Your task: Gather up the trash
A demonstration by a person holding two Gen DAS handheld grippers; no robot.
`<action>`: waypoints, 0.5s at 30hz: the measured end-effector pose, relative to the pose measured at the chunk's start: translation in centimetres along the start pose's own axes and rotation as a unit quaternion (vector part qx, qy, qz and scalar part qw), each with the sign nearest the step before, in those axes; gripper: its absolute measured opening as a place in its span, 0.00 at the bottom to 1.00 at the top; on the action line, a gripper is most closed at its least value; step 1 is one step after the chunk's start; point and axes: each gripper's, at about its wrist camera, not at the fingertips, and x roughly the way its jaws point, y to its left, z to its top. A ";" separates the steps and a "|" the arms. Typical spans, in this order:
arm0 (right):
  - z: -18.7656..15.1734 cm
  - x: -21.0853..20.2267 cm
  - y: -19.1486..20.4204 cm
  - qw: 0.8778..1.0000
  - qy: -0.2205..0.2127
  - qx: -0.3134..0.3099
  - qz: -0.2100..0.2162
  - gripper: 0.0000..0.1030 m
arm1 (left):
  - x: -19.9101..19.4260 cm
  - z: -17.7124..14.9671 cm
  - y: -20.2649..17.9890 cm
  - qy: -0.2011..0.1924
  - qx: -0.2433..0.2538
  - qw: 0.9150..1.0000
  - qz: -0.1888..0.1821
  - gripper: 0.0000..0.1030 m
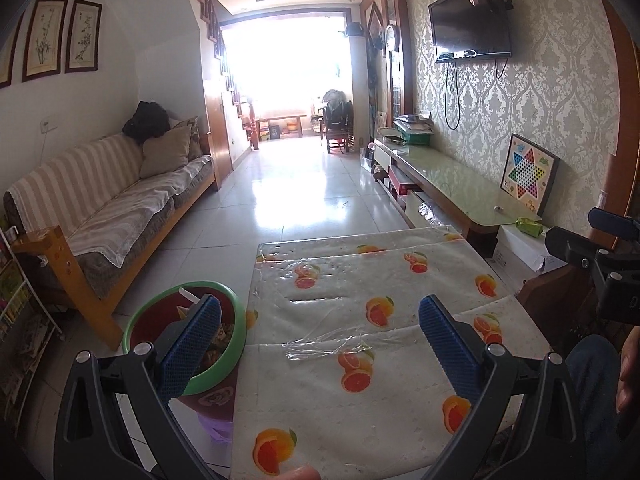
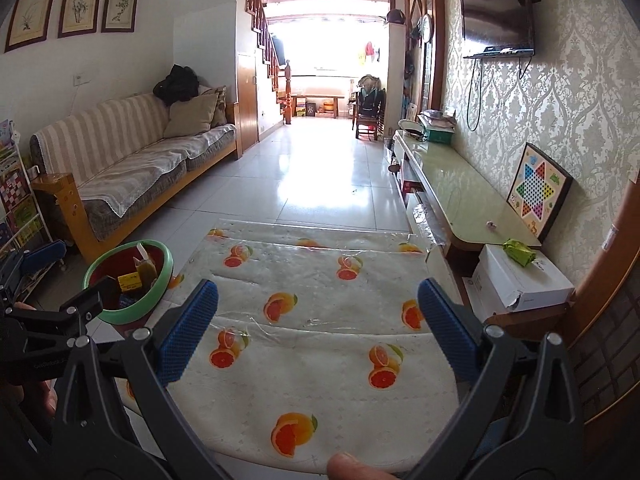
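The trash bin (image 2: 128,286), dark red with a green rim, stood on the floor just beside the left edge of the tabletop (image 2: 312,320), and it held a yellow carton (image 2: 130,282), an olive-green pouch (image 2: 147,272) and a white straw-like piece (image 2: 141,251). In the left wrist view the bin (image 1: 224,344) sat partly behind the left blue pad of the left tool (image 1: 320,344), whose jaws were spread wide and held nothing. The right tool (image 2: 318,328) was likewise spread and empty above the orange-printed cloth under clear plastic that covered the tabletop. A crumpled green wrapper (image 2: 519,257) lay on a white box (image 2: 520,284) to the right of the tabletop, below the end of a long TV cabinet (image 2: 456,196). A Chinese checkers board (image 2: 538,192) leaned against the wallpapered wall on that cabinet. A striped sofa (image 2: 132,160) stood along the left wall.
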 end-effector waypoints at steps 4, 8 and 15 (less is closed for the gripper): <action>0.1 -0.5 -0.2 1.000 -0.008 0.004 -0.007 0.96 | -0.2 0.0 0.3 -0.005 -0.004 1.000 0.003 0.92; 0.3 -0.7 -0.2 1.000 -0.012 0.005 -0.010 0.96 | -0.1 0.1 0.5 -0.009 -0.012 1.000 0.005 0.92; 0.4 -0.4 0.1 1.000 -0.005 -0.004 -0.006 0.96 | 0.3 -0.2 0.8 -0.006 -0.023 1.000 0.007 0.92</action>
